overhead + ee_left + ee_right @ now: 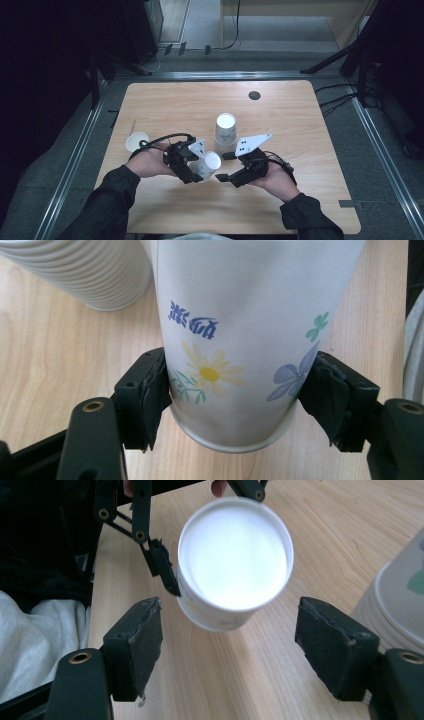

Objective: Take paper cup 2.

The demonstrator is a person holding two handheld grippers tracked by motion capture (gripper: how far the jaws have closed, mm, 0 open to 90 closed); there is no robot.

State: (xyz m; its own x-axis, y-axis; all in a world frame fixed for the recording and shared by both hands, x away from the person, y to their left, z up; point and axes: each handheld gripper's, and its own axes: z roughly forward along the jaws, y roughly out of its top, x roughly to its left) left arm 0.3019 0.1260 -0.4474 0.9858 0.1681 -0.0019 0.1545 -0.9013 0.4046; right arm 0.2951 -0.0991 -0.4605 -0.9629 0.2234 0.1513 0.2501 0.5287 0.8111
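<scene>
Over the wooden table, your left gripper clamps the flowered paper cup tipped sideways, its mouth facing your right gripper, whose jaws stand apart and empty.

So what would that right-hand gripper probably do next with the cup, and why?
Probably ease forward so its jaws straddle the cup's rim, then close. The left gripper is shut on the flowered paper cup, holding it tilted with its open mouth toward the right gripper, whose jaws stand open just short of the rim, not touching it.
</scene>
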